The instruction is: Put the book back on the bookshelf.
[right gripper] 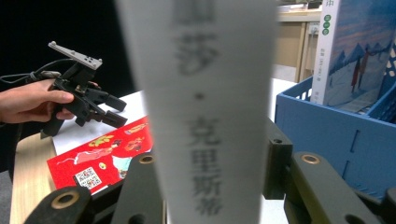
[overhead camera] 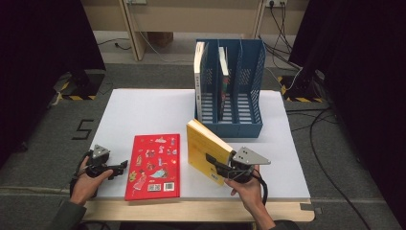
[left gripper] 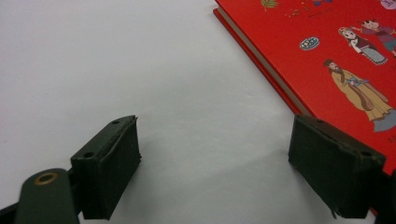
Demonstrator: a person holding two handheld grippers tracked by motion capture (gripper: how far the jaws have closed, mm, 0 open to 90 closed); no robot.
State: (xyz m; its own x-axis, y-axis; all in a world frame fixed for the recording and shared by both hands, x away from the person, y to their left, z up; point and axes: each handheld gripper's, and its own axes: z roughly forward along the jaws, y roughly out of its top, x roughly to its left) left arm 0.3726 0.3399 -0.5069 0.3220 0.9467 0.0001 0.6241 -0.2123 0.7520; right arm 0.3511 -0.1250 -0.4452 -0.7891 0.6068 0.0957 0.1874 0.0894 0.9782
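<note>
From the high view, the right gripper (overhead camera: 214,164) clasped the thick yellow-covered book (overhead camera: 207,149), tilted on the white table (overhead camera: 143,108) at six o'clock from the blue plastic file rack (overhead camera: 230,86); its weight could have slipped it free. In the left gripper view, the left gripper (left gripper: 215,163) gaped wide, empty, the flat red picture book (left gripper: 327,51) at two o'clock. In the right gripper view, the book's pale spine sat between the jaws.

A recording lab or studio: black curtains (overhead camera: 43,43) hang at the left and right edges, yellow-black hazard tape (overhead camera: 72,97) marks stand feet on grey carpet, cables (overhead camera: 325,143) trail at right, and a white-topped bench (overhead camera: 143,110) sits centre frame.
</note>
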